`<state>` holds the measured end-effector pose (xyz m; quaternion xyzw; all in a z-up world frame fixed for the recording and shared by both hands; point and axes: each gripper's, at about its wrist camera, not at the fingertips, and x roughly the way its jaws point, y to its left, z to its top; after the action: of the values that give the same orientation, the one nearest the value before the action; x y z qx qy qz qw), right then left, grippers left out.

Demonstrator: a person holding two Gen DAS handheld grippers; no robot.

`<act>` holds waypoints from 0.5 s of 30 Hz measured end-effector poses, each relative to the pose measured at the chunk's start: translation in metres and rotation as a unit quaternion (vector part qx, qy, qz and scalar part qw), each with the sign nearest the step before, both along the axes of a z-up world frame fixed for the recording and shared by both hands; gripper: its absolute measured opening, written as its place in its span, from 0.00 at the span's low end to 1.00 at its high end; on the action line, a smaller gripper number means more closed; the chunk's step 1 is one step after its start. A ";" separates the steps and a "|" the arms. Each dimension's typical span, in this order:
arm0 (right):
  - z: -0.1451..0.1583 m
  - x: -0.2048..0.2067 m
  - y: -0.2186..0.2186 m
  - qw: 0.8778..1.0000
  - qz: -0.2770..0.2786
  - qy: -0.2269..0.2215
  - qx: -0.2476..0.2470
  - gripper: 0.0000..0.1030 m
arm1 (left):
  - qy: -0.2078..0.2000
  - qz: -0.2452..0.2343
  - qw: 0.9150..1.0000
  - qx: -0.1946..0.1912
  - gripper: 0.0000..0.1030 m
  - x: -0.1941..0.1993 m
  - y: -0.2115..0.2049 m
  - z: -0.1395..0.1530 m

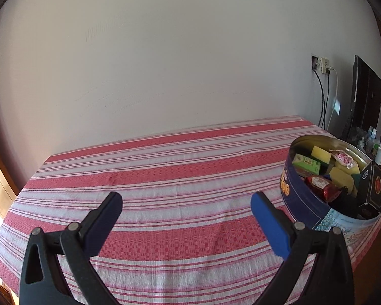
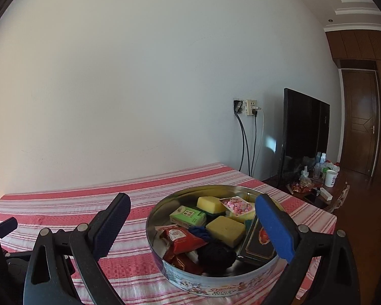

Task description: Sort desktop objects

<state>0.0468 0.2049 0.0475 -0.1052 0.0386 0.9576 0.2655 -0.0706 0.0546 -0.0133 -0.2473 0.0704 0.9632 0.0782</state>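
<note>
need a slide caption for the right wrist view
Open right hand-held gripper poised over a round tin packed with sponges, snacks and boxes on a striped tablecloth.

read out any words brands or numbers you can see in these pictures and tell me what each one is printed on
"Dan...": start of the gold brand name on the round tin; the rest curves out of view.
Small line beneath it: too blurred to read.
Orange letters on the tin's blue side, left wrist view: cut off, unreadable.
Green packet, red wrapper, black box: print too small to read.
</note>
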 end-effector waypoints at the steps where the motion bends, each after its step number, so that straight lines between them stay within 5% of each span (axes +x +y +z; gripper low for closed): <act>1: 0.000 0.003 0.001 1.000 -0.005 0.000 0.004 0.97 | 0.002 -0.003 1.000 -0.004 1.00 0.002 0.004 0.001; 15: 0.003 0.031 0.036 1.000 -0.023 0.007 -0.003 0.97 | 0.012 -0.030 0.999 -0.031 1.00 0.024 0.044 0.007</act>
<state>0.0776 0.2407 0.0504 -0.0986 0.0457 0.9517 0.2872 -0.0468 0.0983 -0.0060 -0.2354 0.1087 0.9607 0.0990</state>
